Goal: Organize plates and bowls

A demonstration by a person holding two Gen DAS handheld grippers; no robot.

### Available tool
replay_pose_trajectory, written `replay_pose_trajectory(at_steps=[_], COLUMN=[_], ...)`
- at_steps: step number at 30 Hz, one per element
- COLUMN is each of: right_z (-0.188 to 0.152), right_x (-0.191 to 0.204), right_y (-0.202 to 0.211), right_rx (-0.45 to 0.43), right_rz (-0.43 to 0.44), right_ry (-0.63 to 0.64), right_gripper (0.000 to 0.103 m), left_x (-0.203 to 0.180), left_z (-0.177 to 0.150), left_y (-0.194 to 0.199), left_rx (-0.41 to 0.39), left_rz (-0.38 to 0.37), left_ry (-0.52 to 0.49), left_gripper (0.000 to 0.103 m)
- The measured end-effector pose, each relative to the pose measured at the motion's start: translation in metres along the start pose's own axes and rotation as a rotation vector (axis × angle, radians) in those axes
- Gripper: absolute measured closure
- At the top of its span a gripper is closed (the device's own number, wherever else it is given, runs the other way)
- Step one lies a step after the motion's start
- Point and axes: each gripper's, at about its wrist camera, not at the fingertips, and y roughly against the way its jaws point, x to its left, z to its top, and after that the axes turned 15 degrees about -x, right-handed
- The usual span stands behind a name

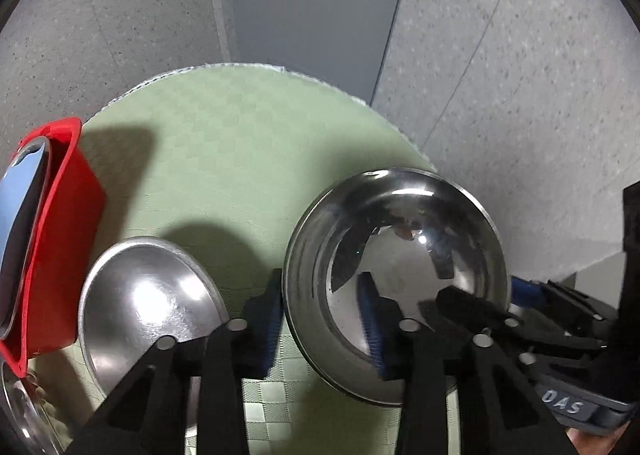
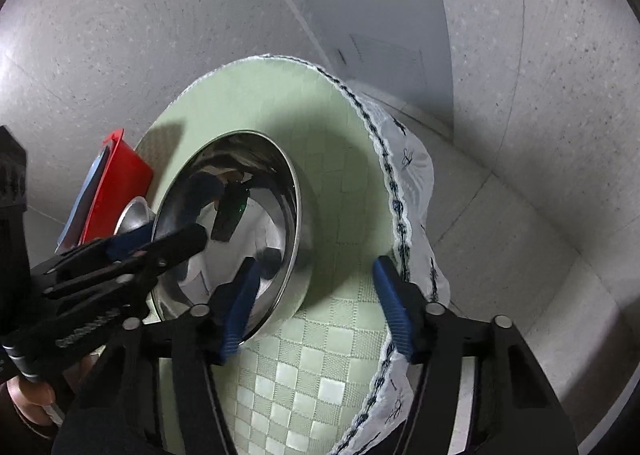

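Both sets of fingers are spread apart and each straddles the rim of the big steel bowl (image 1: 394, 259): the left gripper (image 1: 324, 319) has one blue pad inside the bowl and one outside its near-left wall, while the right gripper (image 2: 316, 307) has its left pad at the bowl's inner wall and its right pad out over the cloth, so neither is clamped. That bowl sits mouth-up on the round tabletop (image 1: 240, 143), covered in green checked cloth, near its right edge. Left of it stands a red bin (image 1: 68, 215) with a plate on edge inside. Between bin and bowl lies a smaller steel dish (image 1: 148, 303), mouth-up, just beside the left fingers.
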Motion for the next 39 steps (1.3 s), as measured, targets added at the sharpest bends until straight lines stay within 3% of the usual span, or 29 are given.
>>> replay_pose_trajectory(at_steps=[3,6,12,19,24,30,39], right_z=[0.001,0.000,0.005,0.007,-0.019,-0.068,-0.123], right_x=[-0.003,0.000,0.024,0.107,0.189,0.277,0.339], right_y=[-0.006,-0.003,0.019,0.044,0.040,0.011,-0.035], right_rx=[0.020,0.008,-0.050,-0.126,-0.128,-0.065,0.037], right_rz=[0.045,0.029,0.030,0.083,0.140,0.207,0.186], right_ry=[-0.025,-0.017,0.008,0.100,0.174,0.220,0.252], right_gripper=[0.073,0.073,0.073,0.073,0.073,0.073,0.073], left_x=[-0.008,-0.013,0.004,0.072,0.139,0.225,0.285], left_z=[0.004,0.000,-0.008,-0.036,-0.074,-0.139,-0.189], left_y=[-0.007,-0.007,0.036,0.118,0.171,0.224,0.246], left_rx=[-0.001,-0.014,-0.104,-0.219,-0.272,-0.264,-0.190], left_rz=[-0.001,-0.009,-0.047,-0.036,0.009,0.097,0.139], left_ry=[-0.009,-0.013,0.017,0.100,0.162,0.203,0.225], left_gripper=[0.084,0.086,0.086,0.086,0.086,0.086,0.086])
